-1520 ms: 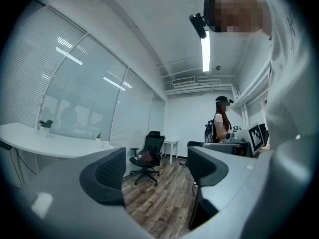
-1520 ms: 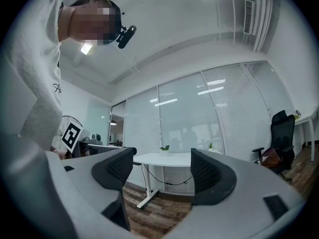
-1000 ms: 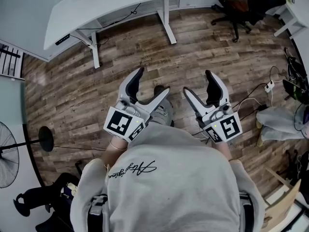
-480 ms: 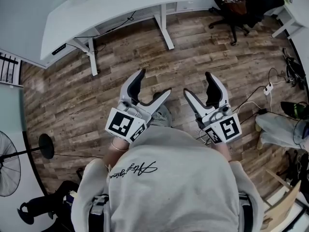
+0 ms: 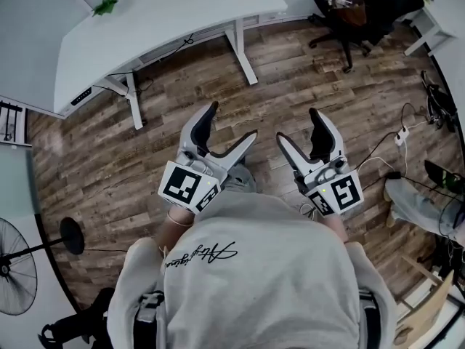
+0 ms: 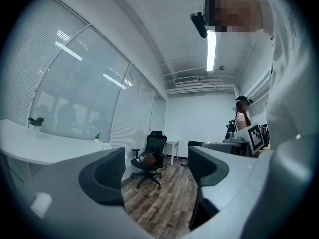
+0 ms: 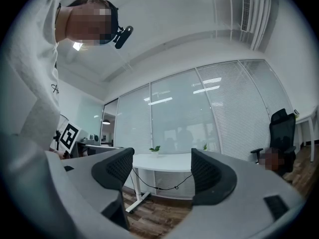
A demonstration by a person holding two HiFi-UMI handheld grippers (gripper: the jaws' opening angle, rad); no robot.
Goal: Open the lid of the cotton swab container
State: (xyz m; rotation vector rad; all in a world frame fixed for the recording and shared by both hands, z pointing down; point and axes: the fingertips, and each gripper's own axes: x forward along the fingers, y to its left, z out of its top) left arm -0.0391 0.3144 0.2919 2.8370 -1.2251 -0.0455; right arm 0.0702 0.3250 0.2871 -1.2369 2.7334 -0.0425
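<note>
The left claw (image 5: 232, 121) is released, its jaws spread wide. In the left gripper view only floorboards and a distant office chair (image 6: 155, 143) show through the gap. The right claw (image 5: 296, 123) is released likewise, and the right gripper view shows nothing between its jaws but a far-off white bench (image 7: 164, 162). Both are held out in front of the person, close side by side, over bare floor (image 5: 109, 158).

By my reading the task has not begun. No view shows the cotton swab container or its lid, so I can't say where it lies. Finding it, steadying it and lifting the lid are all left to do.

Each claw is smooth pale-grey moulded plastic. Its jaws curve like horns and are faced with black pads (image 7: 119, 167) that look finely ribbed or dimpled. A marker cube (image 5: 182, 186) of black-and-white squares sits at the back of each. The person's sweatshirt (image 5: 254, 267) is soft grey cloth with a script print. The floor is matt wood-grain plank in mixed browns. At the top of the head view the bench (image 5: 167, 20) has a smooth white top with a curved front edge on white legs, and a small leafy plant (image 5: 107, 2) stands near its far left corner
</note>
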